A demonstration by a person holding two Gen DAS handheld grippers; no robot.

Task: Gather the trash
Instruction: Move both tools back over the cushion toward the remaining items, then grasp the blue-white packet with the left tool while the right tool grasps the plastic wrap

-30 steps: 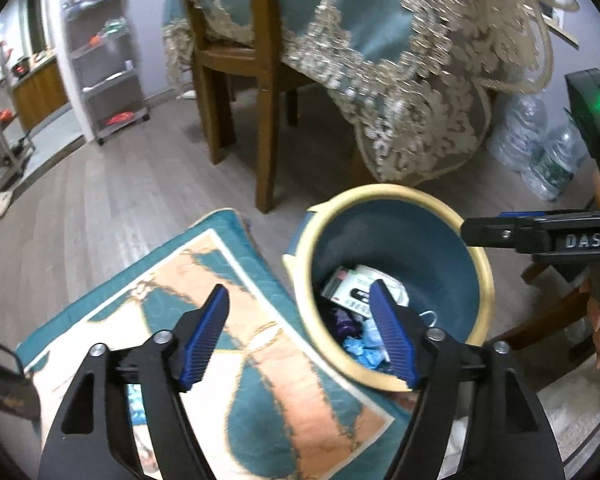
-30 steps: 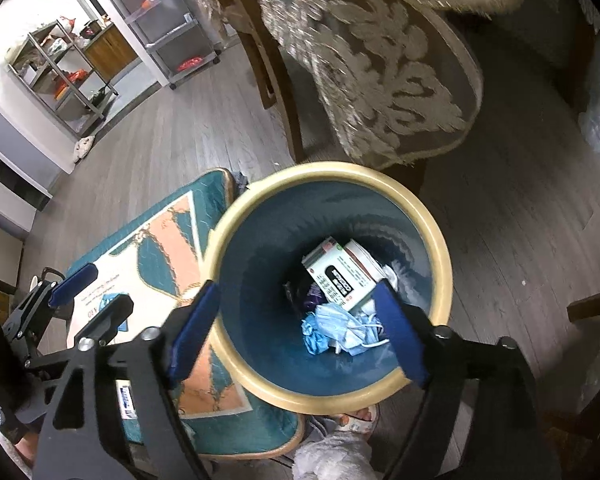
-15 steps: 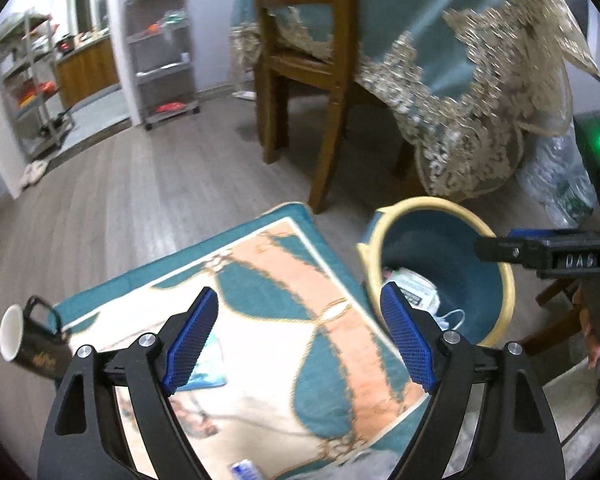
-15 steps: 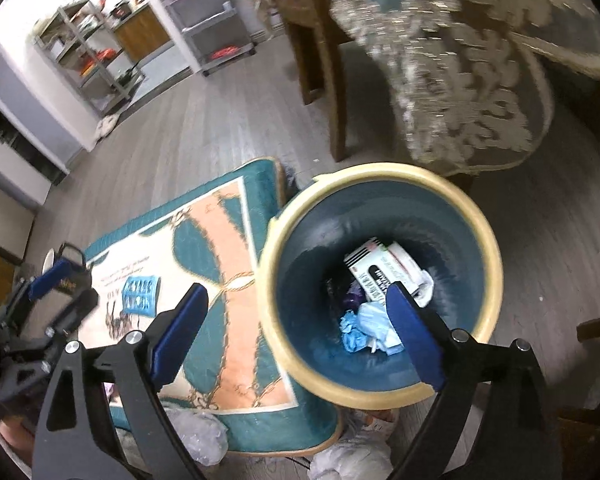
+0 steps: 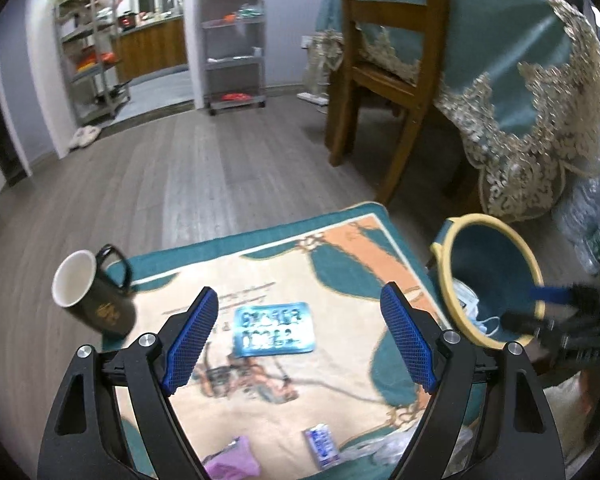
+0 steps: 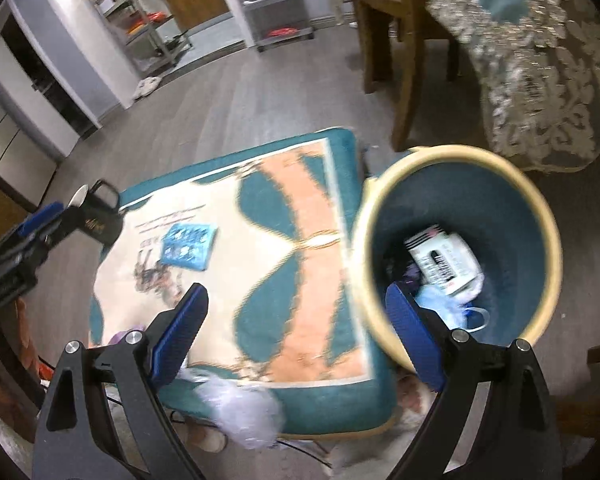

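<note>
Two tools up over the rug, both w/ jaws wide apart, nothing between them. Left tool (image 5: pixel 300 336) hangs above the teal-and-peach rug (image 5: pixel 356 264), pointing down at a blue wrapper (image 5: pixel 274 330) lying flat near the rug's middle. Right tool (image 6: pixel 296 334) sits further right, over the rug's right edge, its right finger in front of the bin's near rim.

Bin (image 6: pixel 548 248), teal w/ a yellow rim, stands on the floor just right of the rug, near the chair (image 5: pixel 384 60) and the draped desk (image 5: pixel 540 80). Inside it: a white box (image 6: pixel 444 264) and pale blue crumpled stuff (image 6: pixel 440 304).

Still out on the rug: the blue wrapper, a small wrapper (image 5: pixel 322 446) and a purple scrap (image 5: pixel 232 460) at the near edge, plus a crumpled white bag (image 6: pixel 240 408) at the near edge. Dark mug (image 5: pixel 96 296) w/ white inside stands on the rug's left corner, left of the blue wrapper. Far side: shelving racks (image 5: pixel 232 32).
</note>
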